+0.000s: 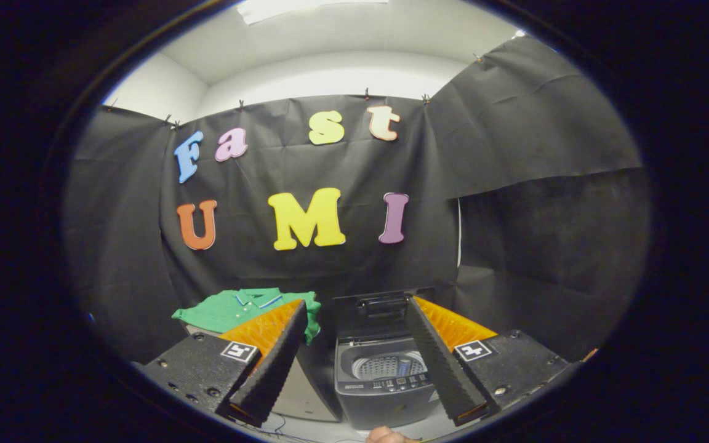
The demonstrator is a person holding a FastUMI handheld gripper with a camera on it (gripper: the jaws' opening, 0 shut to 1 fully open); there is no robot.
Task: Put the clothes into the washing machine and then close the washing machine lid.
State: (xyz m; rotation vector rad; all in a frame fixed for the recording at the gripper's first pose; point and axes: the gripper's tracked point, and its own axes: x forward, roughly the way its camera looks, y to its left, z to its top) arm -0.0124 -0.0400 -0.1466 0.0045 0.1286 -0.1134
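Gripper view: the gripper (pixel 354 363) is seen with its fingers spread wide apart, and nothing is held between them. A small washing machine (pixel 384 384) is seen between the fingers, nearer the right one, with its lid (pixel 379 311) raised upright at the far side and the drum (pixel 388 367) exposed. A green shirt (pixel 237 307) is laid flat to the far left, partly covered by the left finger (pixel 274 363). A fingertip of a hand (pixel 385 435) is visible near the machine's front.
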